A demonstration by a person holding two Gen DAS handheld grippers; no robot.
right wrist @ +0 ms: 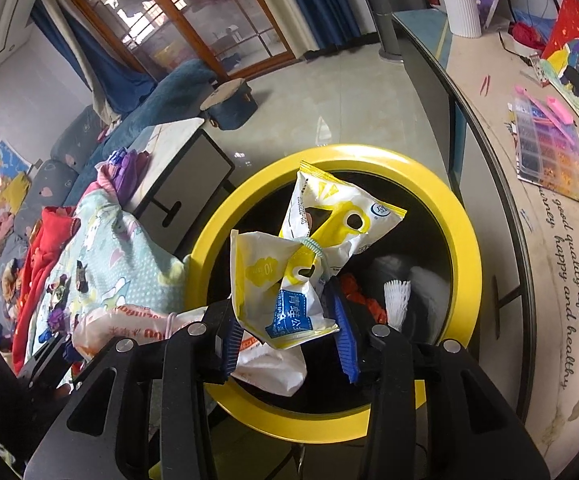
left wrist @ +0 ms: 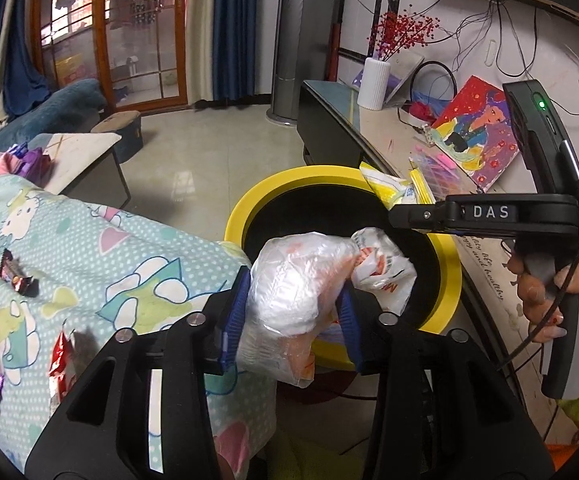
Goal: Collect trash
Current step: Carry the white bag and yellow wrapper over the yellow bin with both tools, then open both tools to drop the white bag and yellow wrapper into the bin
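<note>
Trash fills both hand-held grippers above a round bin with a yellow rim [right wrist: 465,248] and a dark inside. The left gripper [left wrist: 293,312] has its blue pads partly apart around a crumpled clear plastic bag [left wrist: 289,300]; the pads look to touch its sides, and one end of the bag hangs over the bin's mouth. The right gripper [right wrist: 289,332] has its jaws partly apart around a bunch of white and yellow snack wrappers [right wrist: 309,256], directly over the opening; whether the pads press on them I cannot tell.

Both bundles look very light, soft and slick, likely to crush and slip, so a hold across the bunched middle seems best. The bin sits between a cloth-covered surface [left wrist: 89,248], where small candy wrappers [left wrist: 17,276] lie, and a long low cabinet [right wrist: 489,128]. The mouth is wide, with open room straight down.
</note>
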